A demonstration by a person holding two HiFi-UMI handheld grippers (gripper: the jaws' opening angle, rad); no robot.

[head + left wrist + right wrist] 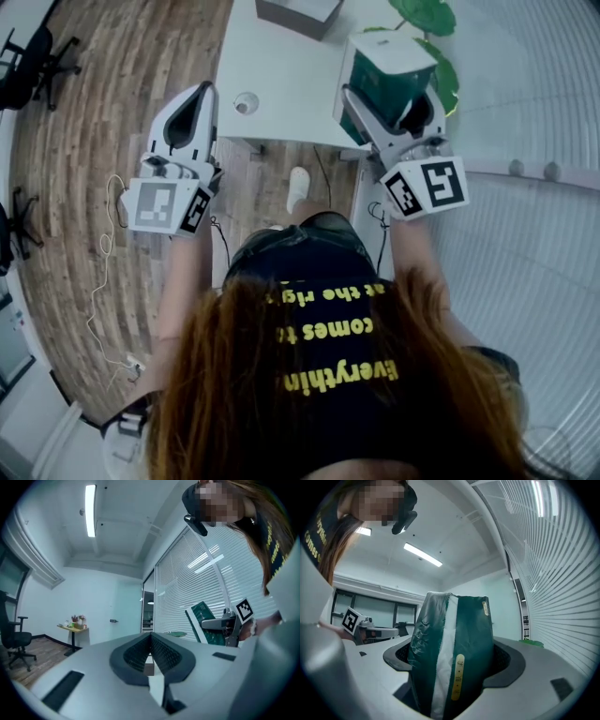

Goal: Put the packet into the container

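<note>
We held the green packet [392,75] clenched in our right gripper [401,111]. Our left gripper [200,98] was closed and empty. The next move, as we judged it, was carrying the packet to the grey box [300,13] at the far side of the table [281,94].

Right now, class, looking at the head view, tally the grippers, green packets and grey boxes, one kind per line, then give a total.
Grippers: 2, the left gripper and the right gripper
Green packets: 1, the packet held in the right gripper
Grey boxes: 1, the box on the table
Total: 4
</note>
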